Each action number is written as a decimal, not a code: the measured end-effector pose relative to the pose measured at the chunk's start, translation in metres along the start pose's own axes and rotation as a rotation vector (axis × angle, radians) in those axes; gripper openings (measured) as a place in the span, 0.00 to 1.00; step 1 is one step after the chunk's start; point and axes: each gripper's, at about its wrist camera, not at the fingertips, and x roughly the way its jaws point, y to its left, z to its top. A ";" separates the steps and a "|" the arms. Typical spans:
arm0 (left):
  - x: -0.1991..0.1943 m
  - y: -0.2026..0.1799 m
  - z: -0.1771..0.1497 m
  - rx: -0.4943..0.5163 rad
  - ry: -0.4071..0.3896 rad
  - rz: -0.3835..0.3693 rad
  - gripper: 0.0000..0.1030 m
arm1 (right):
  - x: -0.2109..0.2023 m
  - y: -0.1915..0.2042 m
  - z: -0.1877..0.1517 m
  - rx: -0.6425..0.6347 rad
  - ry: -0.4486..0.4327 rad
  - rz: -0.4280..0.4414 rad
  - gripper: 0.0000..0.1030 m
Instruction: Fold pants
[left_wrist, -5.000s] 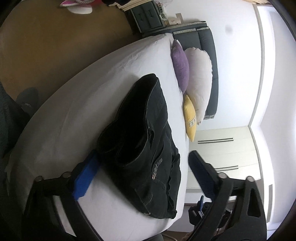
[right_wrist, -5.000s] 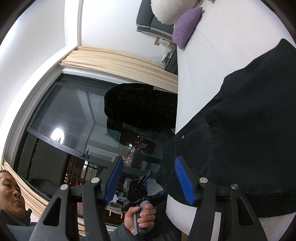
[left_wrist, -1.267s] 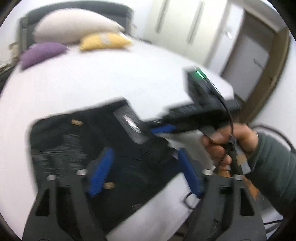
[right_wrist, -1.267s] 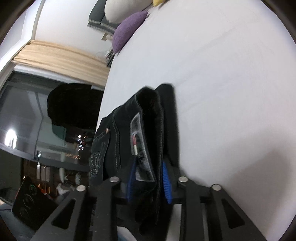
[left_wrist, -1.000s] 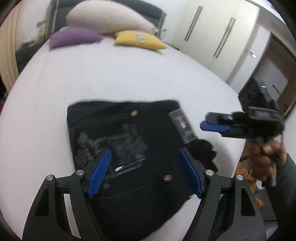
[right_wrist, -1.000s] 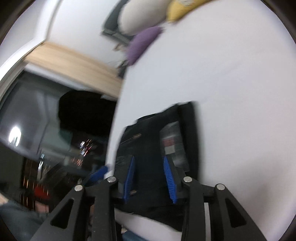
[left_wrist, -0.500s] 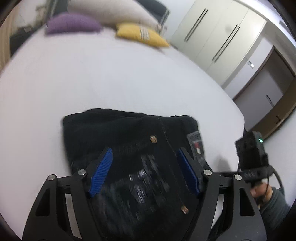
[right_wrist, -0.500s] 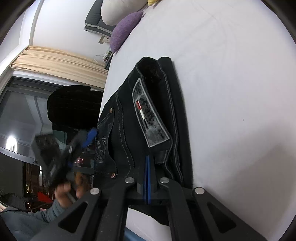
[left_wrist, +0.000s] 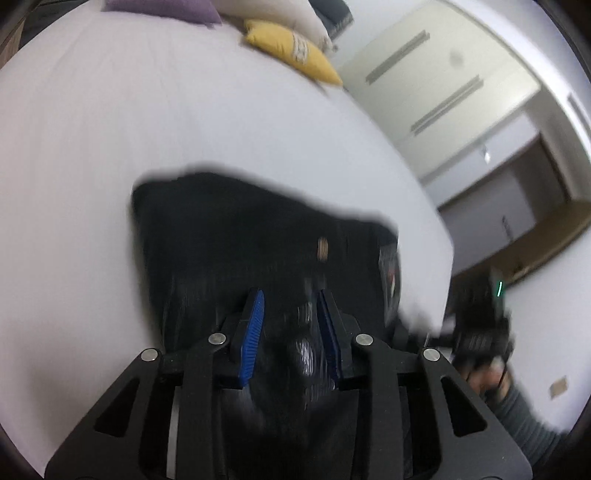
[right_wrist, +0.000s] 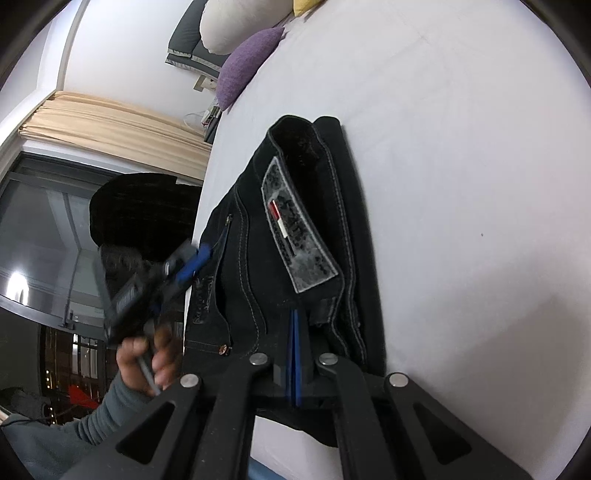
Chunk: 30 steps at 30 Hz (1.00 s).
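The black pants (right_wrist: 295, 236) lie folded on the bed (right_wrist: 461, 184). The right gripper (right_wrist: 294, 354) is pinched together at their near edge. The left gripper (left_wrist: 290, 325) is closing with cloth between its jaws.

We see open white bed (right_wrist: 480, 184) at three o'clock of the folded black pants (right_wrist: 314, 221), clear for any pass. At twelve o'clock pillows (right_wrist: 243, 70) crowd the headboard end. At nine o'clock the left gripper (right_wrist: 192, 266) (its jaws closing) and its hand (right_wrist: 147, 354) block the bed's edge.
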 end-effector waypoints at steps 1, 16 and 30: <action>-0.005 -0.002 -0.006 0.029 -0.005 0.014 0.29 | 0.000 0.000 0.000 0.000 -0.001 -0.003 0.00; -0.038 -0.060 -0.118 0.344 -0.003 0.139 0.28 | -0.005 0.009 -0.009 -0.007 -0.023 -0.031 0.00; -0.097 -0.016 -0.051 0.087 -0.107 0.163 1.00 | -0.054 0.037 0.034 -0.107 -0.117 -0.119 0.64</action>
